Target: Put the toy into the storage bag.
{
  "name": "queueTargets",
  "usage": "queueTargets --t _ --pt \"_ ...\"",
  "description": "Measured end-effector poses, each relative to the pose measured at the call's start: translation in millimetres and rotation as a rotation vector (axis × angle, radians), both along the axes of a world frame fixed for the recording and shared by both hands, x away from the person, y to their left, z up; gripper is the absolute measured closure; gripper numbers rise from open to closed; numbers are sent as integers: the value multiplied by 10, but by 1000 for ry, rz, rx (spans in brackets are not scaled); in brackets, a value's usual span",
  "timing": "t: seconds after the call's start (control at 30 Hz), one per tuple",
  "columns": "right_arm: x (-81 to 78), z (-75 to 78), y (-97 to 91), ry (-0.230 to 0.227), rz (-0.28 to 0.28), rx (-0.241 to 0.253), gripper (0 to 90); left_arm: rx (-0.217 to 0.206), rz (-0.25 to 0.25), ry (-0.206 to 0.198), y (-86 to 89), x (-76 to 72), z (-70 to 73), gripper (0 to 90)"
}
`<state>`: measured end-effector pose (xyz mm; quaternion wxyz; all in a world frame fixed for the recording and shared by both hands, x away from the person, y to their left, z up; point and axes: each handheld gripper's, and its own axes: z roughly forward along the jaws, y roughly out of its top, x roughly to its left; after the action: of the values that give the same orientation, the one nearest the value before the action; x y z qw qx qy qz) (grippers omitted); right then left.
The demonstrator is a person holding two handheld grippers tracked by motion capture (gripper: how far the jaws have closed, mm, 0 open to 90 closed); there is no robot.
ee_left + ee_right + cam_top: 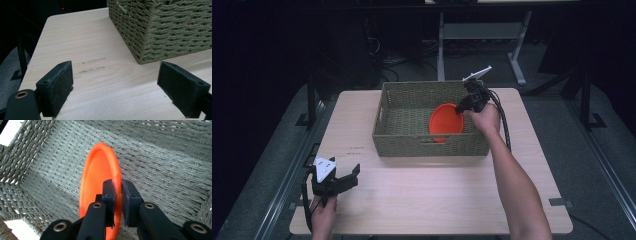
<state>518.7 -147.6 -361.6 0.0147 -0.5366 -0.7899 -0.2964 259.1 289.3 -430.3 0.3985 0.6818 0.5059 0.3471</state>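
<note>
Orange plate held on edge inside the woven basket

Nearest, the left gripper rests at the table's front-left corner, jaws wide apart and empty. Farther back, the right gripper is clamped on the rim of the orange plate. The plate stands nearly upright, its face toward the basket's left wall, with free floor there.

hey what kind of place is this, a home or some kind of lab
Probably a lab or workshop, not a home: a bare wooden table with a woven basket, dark surroundings, and metal desk legs with cables on the floor behind.
</note>
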Motion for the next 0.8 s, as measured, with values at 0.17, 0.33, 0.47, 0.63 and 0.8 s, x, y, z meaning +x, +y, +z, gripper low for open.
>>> queueTargets --t 0.17,0.33,0.47,0.63,0.8 --pt "7 -22 -14 11 -6 -14 806 -1 2 1 -2 -1 2 128" --pt "21 -38 -36 32 -4 -17 777 -5 7 0 3 8 1 128" --pt "22 -56 -39 33 -2 -33 765 -6 6 1 0 6 -2 128" --pt "10 -52 -23 33 0 -46 739 -9 7 -3 -2 2 2 128" --pt "1 -46 -13 27 6 -54 712 2 -1 -1 -3 1 2 128"
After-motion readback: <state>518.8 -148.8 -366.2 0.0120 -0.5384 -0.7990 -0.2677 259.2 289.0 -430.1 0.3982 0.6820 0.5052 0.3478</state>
